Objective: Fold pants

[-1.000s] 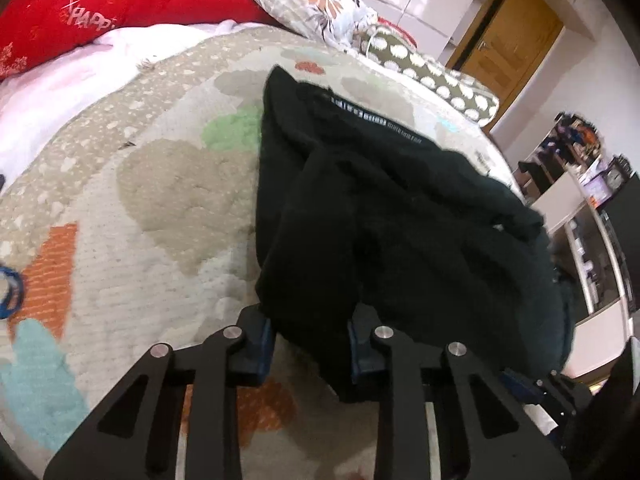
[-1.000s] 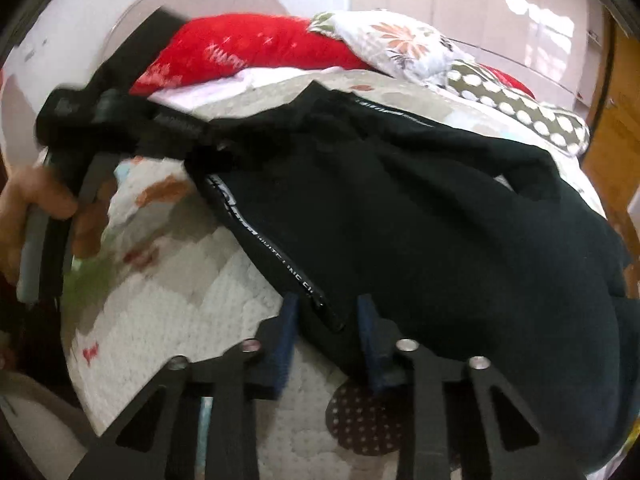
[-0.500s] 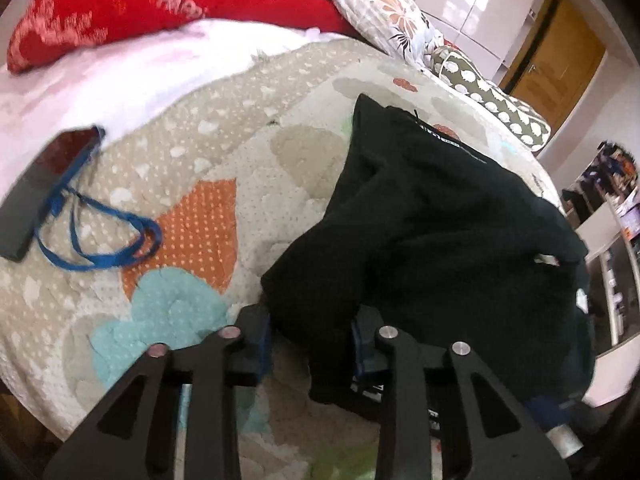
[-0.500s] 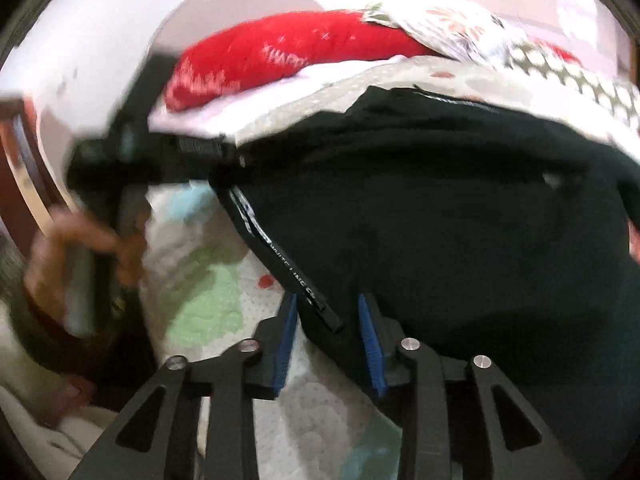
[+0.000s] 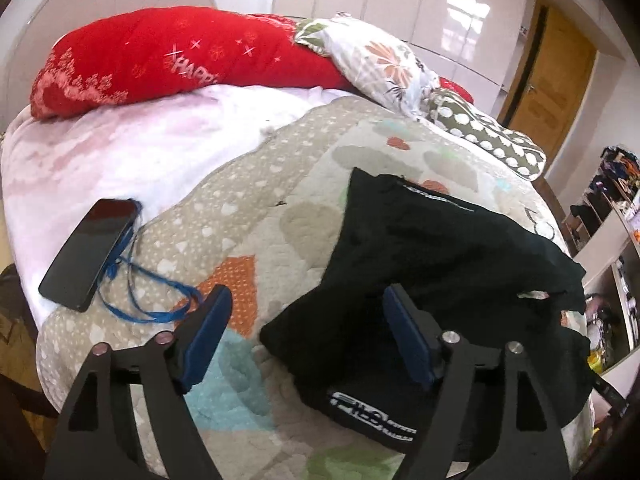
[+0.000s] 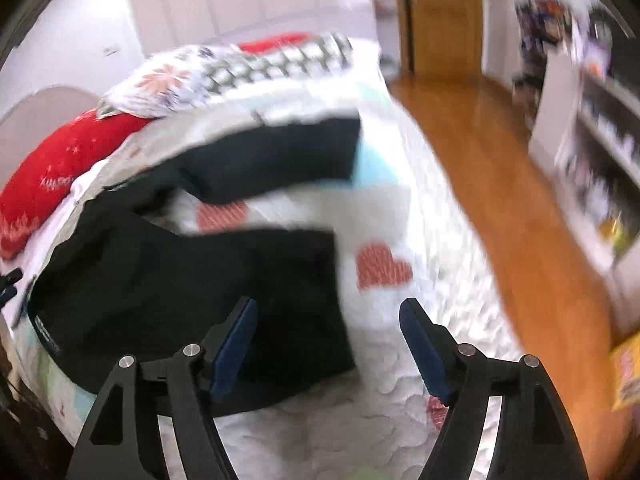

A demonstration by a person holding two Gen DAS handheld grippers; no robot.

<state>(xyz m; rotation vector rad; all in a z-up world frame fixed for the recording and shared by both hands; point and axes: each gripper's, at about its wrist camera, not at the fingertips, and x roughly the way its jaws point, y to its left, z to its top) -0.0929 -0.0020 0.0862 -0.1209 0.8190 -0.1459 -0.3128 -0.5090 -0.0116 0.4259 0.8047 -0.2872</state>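
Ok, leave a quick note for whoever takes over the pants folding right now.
Left hand-held gripper: open, holding nothing, over the waistband end of the black pants.
Right hand-held gripper: open, holding nothing, over the leg end; its view is blurred.
Pants lie bunched on the quilt, legs apart, no neat fold visible.
Left: flatten, lay one leg on the other, fold.
Phone with blue cord lies nearby.

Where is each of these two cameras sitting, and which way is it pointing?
Left wrist view: rides the left hand-held gripper, looking up the bed toward the red pillow and phone; its own two open fingers show.
Right wrist view: rides the right hand-held gripper, looking, blurred, across the bed toward the wooden door; only its open fingers show.
Shared: the black pants on the quilt, and the pillows.
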